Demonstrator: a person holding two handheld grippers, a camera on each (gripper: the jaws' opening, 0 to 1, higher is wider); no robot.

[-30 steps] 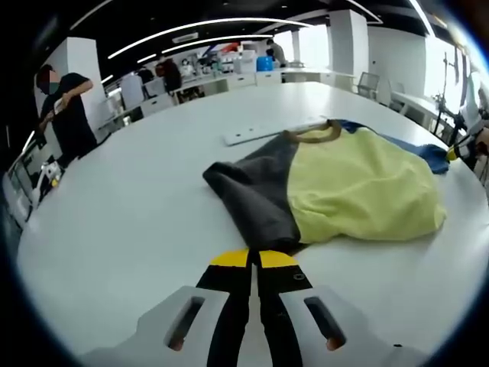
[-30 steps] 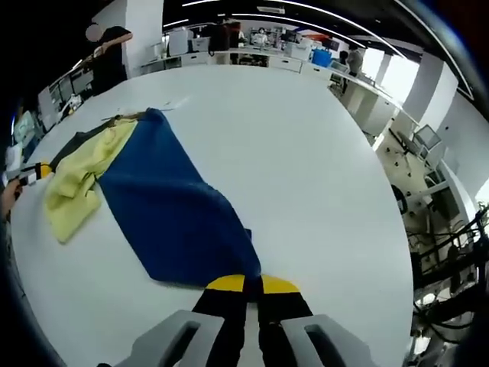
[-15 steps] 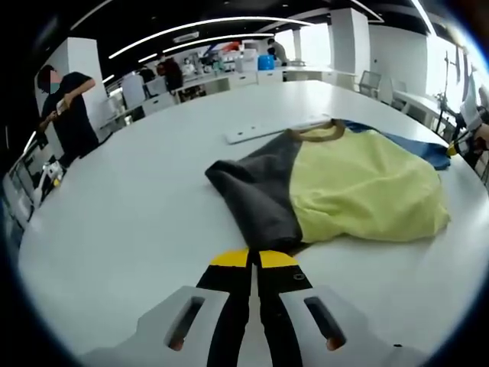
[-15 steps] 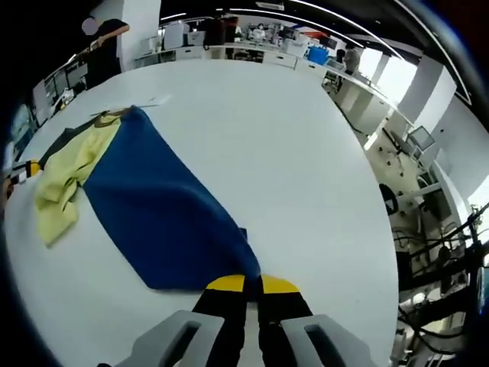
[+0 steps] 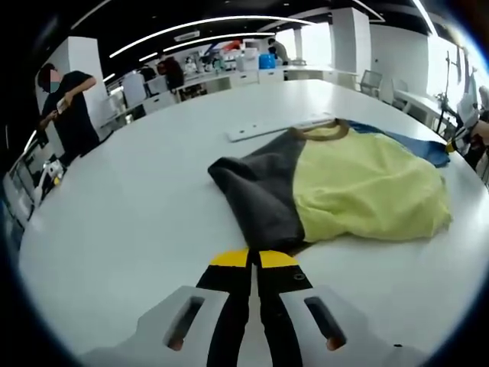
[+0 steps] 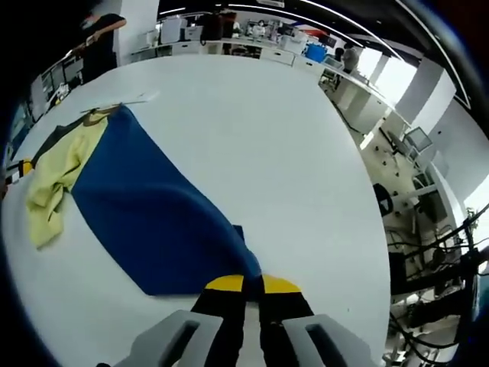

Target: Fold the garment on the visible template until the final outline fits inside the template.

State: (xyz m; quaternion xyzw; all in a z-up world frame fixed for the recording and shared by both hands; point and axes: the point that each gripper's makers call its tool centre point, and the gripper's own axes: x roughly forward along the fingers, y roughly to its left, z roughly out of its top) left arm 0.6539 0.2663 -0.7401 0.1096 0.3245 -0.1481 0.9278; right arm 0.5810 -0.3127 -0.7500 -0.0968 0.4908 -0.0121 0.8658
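A colour-block garment lies on the white table. In the left gripper view its grey part runs down to my left gripper, which is shut on the grey hem; the yellow part spreads to the right and a tan collar lies at the far end. A flat white template strip lies just beyond the collar. In the right gripper view the blue part stretches from the collar toward my right gripper, shut on the blue corner. The right gripper's yellow tip shows at the far right.
The large white table has bare surface on all sides of the garment. A person in dark clothes stands past the table's left edge. Desks, chairs and other people fill the room behind. The left gripper's yellow tip shows at the left edge.
The blue part has been drawn out further from the yellow part and lies more spread. The grey and yellow parts have shifted slightly right in the left gripper view.
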